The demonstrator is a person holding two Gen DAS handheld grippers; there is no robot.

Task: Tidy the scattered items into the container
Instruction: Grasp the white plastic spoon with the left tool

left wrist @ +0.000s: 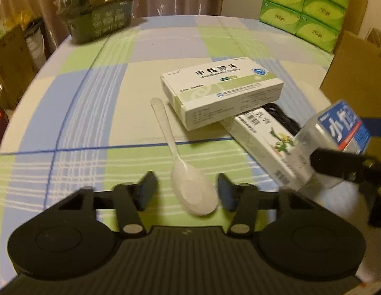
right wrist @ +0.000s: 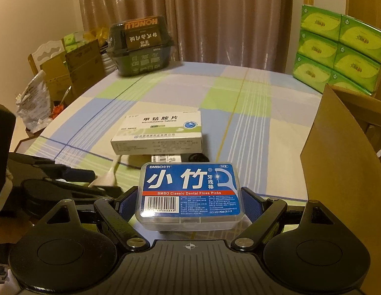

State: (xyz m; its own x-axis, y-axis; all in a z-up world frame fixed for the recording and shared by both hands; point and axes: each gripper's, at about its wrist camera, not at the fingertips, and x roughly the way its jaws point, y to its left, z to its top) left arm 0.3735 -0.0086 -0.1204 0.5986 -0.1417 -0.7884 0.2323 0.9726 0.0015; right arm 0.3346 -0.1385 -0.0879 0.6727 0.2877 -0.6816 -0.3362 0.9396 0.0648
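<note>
Checked tablecloth (left wrist: 97, 113) under my left wrist view: left gripper (left wrist: 187, 191) fingers apart, straddling the bowl of a white plastic spoon (left wrist: 190, 191), with the tablet box (left wrist: 220, 91) lying on a longer carton (left wrist: 261, 142) beyond. Spoon looks light, stiff and slick, so I'd pinch the handle (left wrist: 163, 123). Right wrist view: right gripper (right wrist: 188, 202) clamped on the floss pick box (right wrist: 188, 194), rigid and smooth, held by its side walls above the cloth, cardboard box (right wrist: 338, 162) just right.

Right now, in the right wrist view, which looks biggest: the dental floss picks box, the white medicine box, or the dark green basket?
1. Dental floss picks box, though it is nearest the camera.
2. and 3. White medicine box and dark green basket look alike; the basket stands farther off, so no ranking.
</note>
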